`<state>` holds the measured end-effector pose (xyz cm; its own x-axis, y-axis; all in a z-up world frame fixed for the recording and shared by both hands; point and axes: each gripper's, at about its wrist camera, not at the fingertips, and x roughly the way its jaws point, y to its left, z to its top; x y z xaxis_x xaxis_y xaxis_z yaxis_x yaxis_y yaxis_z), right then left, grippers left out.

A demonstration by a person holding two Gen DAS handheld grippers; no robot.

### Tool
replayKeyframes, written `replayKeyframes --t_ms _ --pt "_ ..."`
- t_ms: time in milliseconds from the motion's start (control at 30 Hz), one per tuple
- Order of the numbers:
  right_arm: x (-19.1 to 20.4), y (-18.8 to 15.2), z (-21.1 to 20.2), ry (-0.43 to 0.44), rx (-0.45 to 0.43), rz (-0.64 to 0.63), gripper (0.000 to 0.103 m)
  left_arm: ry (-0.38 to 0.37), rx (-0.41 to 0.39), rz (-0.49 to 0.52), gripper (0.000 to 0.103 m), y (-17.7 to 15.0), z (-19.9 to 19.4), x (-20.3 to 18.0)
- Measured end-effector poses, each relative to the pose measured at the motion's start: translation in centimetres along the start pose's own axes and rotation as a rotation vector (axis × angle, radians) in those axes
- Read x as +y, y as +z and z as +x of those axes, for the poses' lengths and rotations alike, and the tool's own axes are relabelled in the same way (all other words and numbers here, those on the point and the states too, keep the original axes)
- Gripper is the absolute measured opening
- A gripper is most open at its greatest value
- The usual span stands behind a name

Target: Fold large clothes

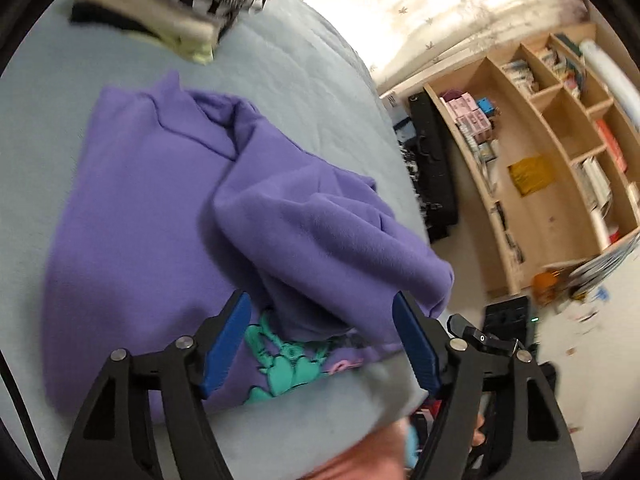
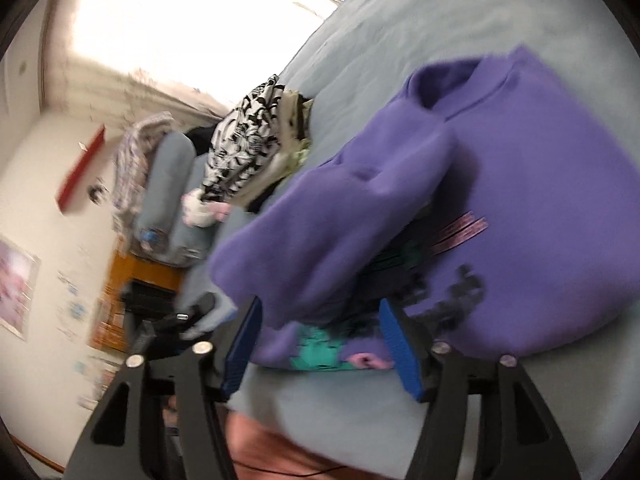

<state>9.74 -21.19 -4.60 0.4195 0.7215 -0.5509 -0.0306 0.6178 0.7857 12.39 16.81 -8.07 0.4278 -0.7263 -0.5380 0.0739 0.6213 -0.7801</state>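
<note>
A purple sweatshirt [image 1: 132, 216] with a teal and pink print lies on the light blue bed [image 1: 304, 80]. One sleeve is folded across its front. My left gripper [image 1: 320, 336] is open and empty above the sweatshirt's near hem, its blue pads on either side of the folded sleeve's end. In the right wrist view the sweatshirt [image 2: 540, 200] lies on the bed [image 2: 400, 40] with the sleeve draped toward me. My right gripper [image 2: 320, 344] is open and empty above the near hem.
A stack of folded clothes [image 1: 180, 4] with a black-and-white patterned piece on top sits at the far end of the bed; it also shows in the right wrist view [image 2: 248, 144]. A wooden bookshelf [image 1: 560, 152] and a black case [image 1: 432, 172] stand beside the bed.
</note>
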Motion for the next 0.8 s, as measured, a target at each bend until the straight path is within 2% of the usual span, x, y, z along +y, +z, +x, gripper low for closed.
replayKeyframes --t_ms 133,300,433,467,500,533,600,667,733,800 --pt "0.4 0.7 1.9 0.086 0.022 0.058 0.065 -0.053 0.049 -0.062 0.072 1.2 2.1 1.3" --pt "0.1 1.9 4.2 0.104 0.052 0.116 0.065 -0.089 0.078 -0.141 0.073 3.2 4.6 2.5" --pt "-1.2 3.1 6.2 0.116 0.078 0.208 0.065 -0.076 0.103 -0.159 0.072 4.6 6.8 2.7" --pt "-1.5 3.4 6.9 0.100 0.083 0.226 0.065 -0.057 0.096 -0.150 0.067 4.8 7.2 2.5" --pt "-1.7 3.6 7.0 0.086 0.077 0.227 0.065 -0.033 0.076 -0.127 0.041 5.1 7.4 2.1" --pt "-1.4 4.1 7.4 0.044 0.054 0.193 0.063 0.000 0.051 -0.090 0.020 5.4 7.5 1.5" --pt "-0.4 4.8 7.6 -0.039 0.008 0.073 0.020 0.071 -0.003 -0.002 0.015 6.0 7.7 0.1" --pt "1.0 5.8 8.3 -0.108 -0.034 -0.042 0.017 0.118 -0.064 0.083 0.013 6.7 7.6 -1.5" --pt "1.7 6.6 8.4 -0.132 -0.080 -0.107 0.016 0.154 -0.130 0.156 0.012 7.4 7.4 -3.3" --pt "3.5 7.6 8.5 -0.157 -0.166 -0.219 0.015 0.178 -0.203 0.237 0.012 8.1 7.1 -5.1"
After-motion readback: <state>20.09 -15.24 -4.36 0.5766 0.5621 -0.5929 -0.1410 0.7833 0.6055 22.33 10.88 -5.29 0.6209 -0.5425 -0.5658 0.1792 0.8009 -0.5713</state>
